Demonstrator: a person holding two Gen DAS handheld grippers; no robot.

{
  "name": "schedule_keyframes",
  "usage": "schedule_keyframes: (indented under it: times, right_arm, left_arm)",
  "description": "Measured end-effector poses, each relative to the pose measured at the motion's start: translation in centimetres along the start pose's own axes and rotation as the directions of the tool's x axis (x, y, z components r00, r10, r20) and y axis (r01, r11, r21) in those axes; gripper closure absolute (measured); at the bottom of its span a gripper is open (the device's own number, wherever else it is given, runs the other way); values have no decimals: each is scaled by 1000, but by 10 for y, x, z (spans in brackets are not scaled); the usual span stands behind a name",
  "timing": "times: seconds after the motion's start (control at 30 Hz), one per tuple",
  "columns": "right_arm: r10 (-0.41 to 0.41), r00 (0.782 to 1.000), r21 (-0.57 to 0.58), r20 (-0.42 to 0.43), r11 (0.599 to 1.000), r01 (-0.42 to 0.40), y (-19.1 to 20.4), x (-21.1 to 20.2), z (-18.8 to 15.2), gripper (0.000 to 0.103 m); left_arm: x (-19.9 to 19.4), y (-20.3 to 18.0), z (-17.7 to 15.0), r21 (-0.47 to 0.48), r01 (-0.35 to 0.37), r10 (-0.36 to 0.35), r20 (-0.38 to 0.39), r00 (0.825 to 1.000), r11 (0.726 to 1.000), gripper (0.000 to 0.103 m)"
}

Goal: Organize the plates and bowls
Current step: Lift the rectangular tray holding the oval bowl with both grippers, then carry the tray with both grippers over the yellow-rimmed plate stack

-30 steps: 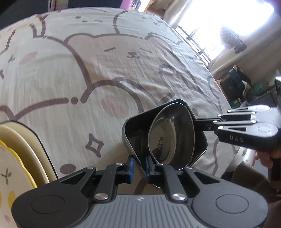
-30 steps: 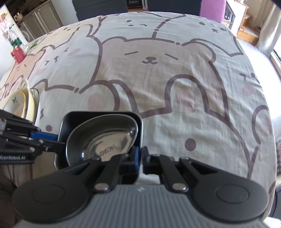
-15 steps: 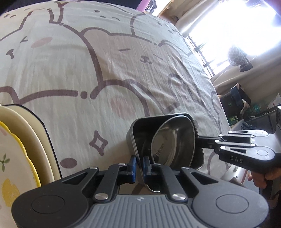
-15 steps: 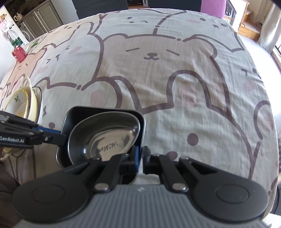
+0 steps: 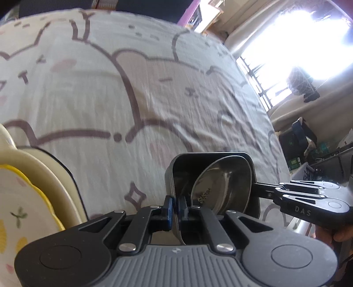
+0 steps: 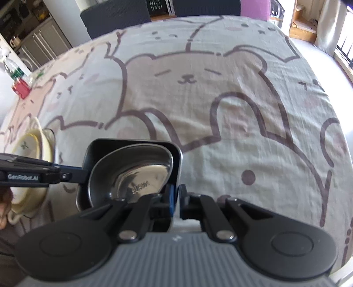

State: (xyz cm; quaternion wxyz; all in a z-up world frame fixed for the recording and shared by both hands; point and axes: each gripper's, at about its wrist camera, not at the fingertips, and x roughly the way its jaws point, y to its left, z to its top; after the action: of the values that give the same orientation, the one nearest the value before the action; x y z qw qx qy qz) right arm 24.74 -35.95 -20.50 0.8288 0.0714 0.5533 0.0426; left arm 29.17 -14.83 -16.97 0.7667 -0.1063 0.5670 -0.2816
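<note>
A black square dish [image 5: 187, 161] [image 6: 132, 143] sits at the near edge of the bear-print tablecloth. Inside it a steel bowl [image 5: 222, 187] [image 6: 141, 176] leans tilted. In the left wrist view my left gripper [image 5: 175, 206] is shut on the dish's near wall. It reaches in from the left in the right wrist view, where the left gripper [image 6: 82, 175] meets the rim. My right gripper [image 6: 175, 198] is shut on the opposite wall and shows as the right gripper [image 5: 257, 192] coming in from the right. A stack of cream and yellow-rimmed plates [image 5: 33, 187] [image 6: 35, 141] lies left of the dish.
The tablecloth [image 6: 220, 110] stretches bare beyond the dish. A red item [image 6: 21, 88] and a bottle stand at its far left corner. Dark chairs [image 6: 114, 15] line the far edge. A hand [image 5: 326, 236] holds the right gripper, with cluttered floor beyond the table's right edge.
My left gripper's jaws have closed onto the dish wall, and its view has shifted so the plates sit closer. The right gripper keeps its grip in the same place.
</note>
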Motion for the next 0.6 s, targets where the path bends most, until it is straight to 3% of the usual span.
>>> schedule_keyframes:
  times: [0.27,0.6]
  right_arm:
    - [69,988,24,141,997,-73,21,-35,16,98]
    - [204,945,25,256,976,-218,58,-68,31,98]
  left_arm:
    - [-59,9,10,-13,27,-25,146,989,1000,98]
    - [-136,39,5,-52,88,-68,308,949,995,99]
